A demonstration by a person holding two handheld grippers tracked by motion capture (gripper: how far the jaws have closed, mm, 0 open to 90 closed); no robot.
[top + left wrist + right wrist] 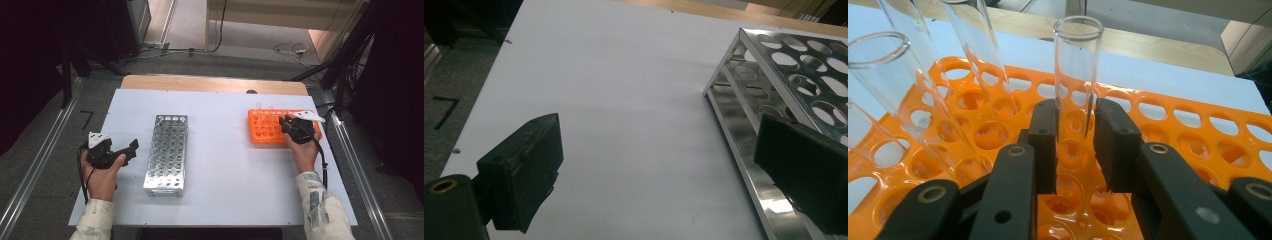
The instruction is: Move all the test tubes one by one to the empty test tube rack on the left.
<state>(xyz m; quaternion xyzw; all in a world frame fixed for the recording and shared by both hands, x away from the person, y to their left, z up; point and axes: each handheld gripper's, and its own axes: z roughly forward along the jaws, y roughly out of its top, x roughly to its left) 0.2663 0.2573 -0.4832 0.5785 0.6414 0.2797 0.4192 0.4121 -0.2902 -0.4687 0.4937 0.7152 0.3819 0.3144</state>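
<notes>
Now we see our right gripper [1075,145] at the centre of the right gripper view, its two black jaws pressed on a clear glass test tube [1077,65] that stands upright in the orange rack [1193,125]. More empty tubes [893,95] lean at the upper left of that frame. At the right of the high view, the orange rack [260,131] sits on the white table [225,165]. Our left gripper [127,150], at the lower left, has its jaws wide apart and empty, just beside the metal rack [167,152].
</notes>
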